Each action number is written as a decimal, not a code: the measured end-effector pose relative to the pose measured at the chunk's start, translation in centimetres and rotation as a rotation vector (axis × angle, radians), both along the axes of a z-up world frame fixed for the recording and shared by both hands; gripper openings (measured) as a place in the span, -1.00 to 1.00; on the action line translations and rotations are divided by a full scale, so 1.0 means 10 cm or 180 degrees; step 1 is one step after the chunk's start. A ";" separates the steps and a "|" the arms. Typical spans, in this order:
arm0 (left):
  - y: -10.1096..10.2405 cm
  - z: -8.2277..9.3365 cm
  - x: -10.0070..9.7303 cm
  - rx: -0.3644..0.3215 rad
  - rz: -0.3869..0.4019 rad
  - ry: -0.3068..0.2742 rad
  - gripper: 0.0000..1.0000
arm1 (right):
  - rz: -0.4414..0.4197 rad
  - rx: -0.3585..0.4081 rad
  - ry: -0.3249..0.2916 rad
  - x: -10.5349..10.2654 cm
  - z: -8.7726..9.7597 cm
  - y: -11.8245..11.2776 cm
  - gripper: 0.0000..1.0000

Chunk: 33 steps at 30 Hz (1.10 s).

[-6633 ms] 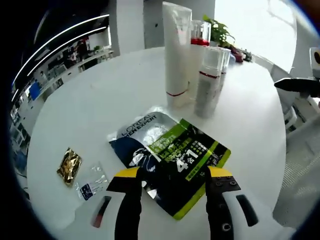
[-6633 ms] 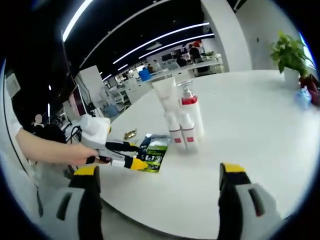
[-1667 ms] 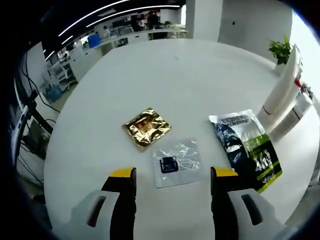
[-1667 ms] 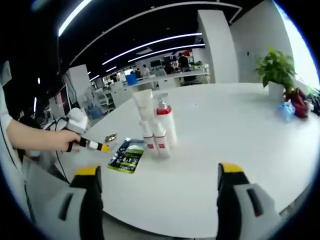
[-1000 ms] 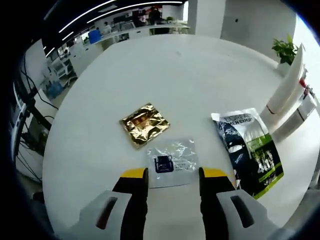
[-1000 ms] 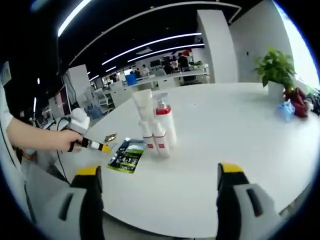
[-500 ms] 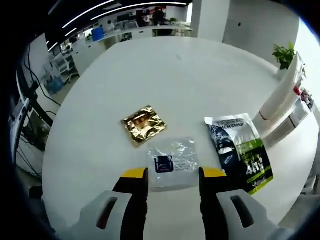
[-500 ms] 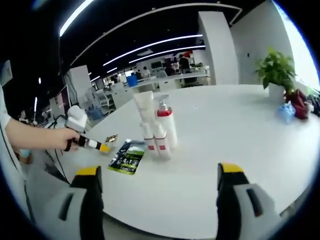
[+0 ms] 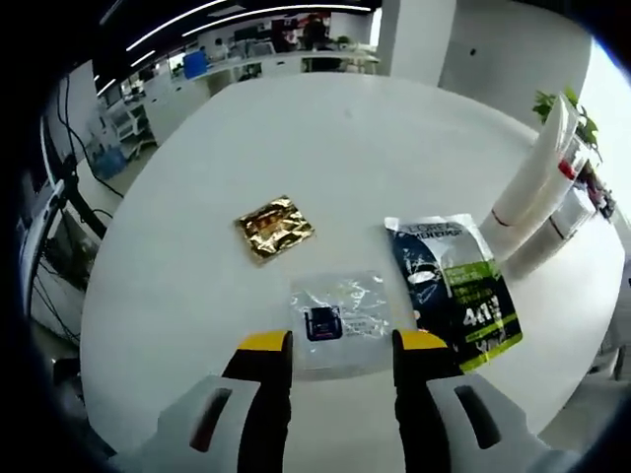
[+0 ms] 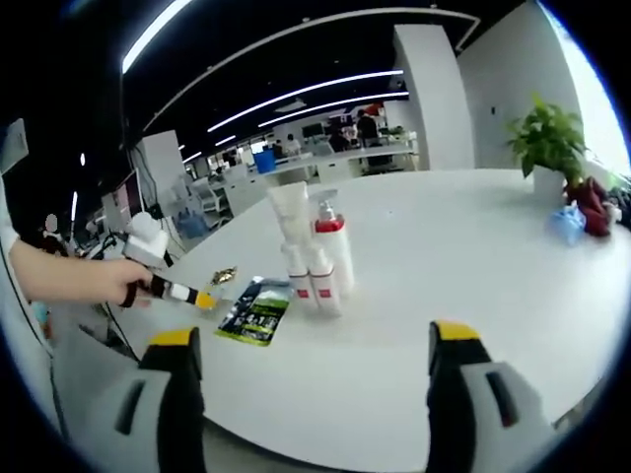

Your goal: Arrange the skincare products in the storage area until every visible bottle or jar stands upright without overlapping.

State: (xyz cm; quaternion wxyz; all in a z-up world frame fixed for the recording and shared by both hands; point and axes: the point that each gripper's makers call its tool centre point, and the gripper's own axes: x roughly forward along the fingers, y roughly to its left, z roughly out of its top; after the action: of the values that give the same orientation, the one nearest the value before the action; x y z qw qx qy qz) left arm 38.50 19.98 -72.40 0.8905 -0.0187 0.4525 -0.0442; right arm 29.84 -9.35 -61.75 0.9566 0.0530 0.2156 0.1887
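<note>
So the left gripper (image 9: 331, 345) has narrowed its jaws compared with a couple of seconds back, and they now sit on either side of the near edge of the clear sachet (image 9: 340, 308) lying flat on the white desk (image 9: 296, 138). I can't tell if they're actually pinching it yet or just bracketing it. The camera has also drifted, so the gold sachet (image 9: 273, 226) and the dark green sachet (image 9: 451, 289) sit a bit differently in the left gripper view, but that's the hand moving, not the packets.

The right gripper (image 10: 314, 367) hovers well back from everything, jaws wide apart, holding nothing. From there you can see the bottles (image 10: 315, 248) standing upright in a tight cluster, with the tall white tube (image 10: 289, 219) behind them.

My read: the bottles look sorted already, and the flat packets are what's left. The clear one seems next to get picked up.
</note>
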 end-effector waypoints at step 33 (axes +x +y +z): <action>-0.12 -0.17 -0.11 0.0065 -0.0043 0.0067 -0.24 | -0.0047 0.0015 0.0036 0.01 -0.02 -0.03 0.92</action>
State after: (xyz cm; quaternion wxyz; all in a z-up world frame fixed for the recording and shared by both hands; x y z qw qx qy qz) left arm 37.39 18.81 -74.06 0.8855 -0.0070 0.4624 -0.0454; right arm 29.89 -9.65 -61.93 0.9566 0.0580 0.2202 0.1818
